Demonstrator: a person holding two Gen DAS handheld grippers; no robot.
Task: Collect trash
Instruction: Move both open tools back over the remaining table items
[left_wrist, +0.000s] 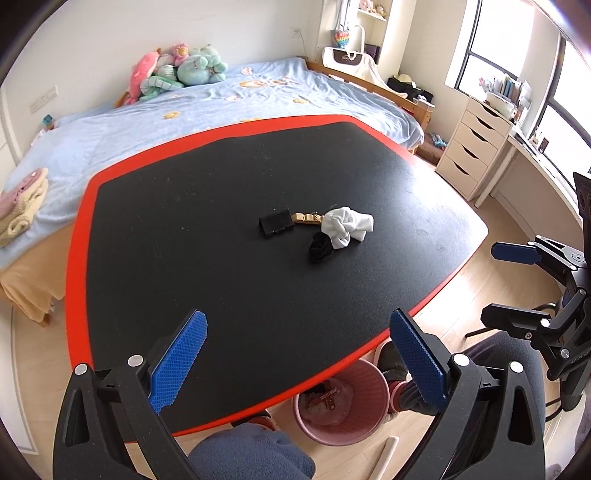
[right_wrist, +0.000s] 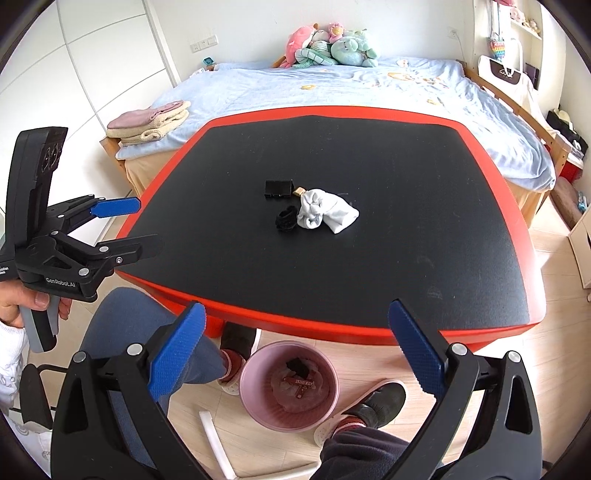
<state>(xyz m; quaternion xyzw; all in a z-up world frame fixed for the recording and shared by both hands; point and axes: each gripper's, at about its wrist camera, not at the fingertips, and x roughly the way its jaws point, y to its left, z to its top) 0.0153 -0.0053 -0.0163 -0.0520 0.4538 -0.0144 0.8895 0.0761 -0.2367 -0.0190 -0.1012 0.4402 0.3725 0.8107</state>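
Hard to name for certain: a small tan piece (left_wrist: 303, 218), half hidden between a black folded case (left_wrist: 276, 222) and a crumpled white cloth (left_wrist: 348, 224), with its end tucked under the cloth. Hard to read too: a dark knot of black fabric (left_wrist: 320, 248) touching the cloth's near side. Four items in all, bunched near the middle of the worktop (left_wrist: 184, 221), well away from every edge.

On the floor under the worktop's near edge, one pink bin (right_wrist: 288, 384), its rim partly cut off by the worktop in the left view. Inside: a pale liner, a dark scrap, and a reddish printed wrapper (right_wrist: 302, 384); lettering too small to make out.

Two grippers, both spread wide and holding nothing. Left gripper (left_wrist: 297, 358) hovering over the near edge; right gripper (right_wrist: 295, 350) hanging above the bin. A hand (right_wrist: 22, 301) on the left handle, partly out of frame.
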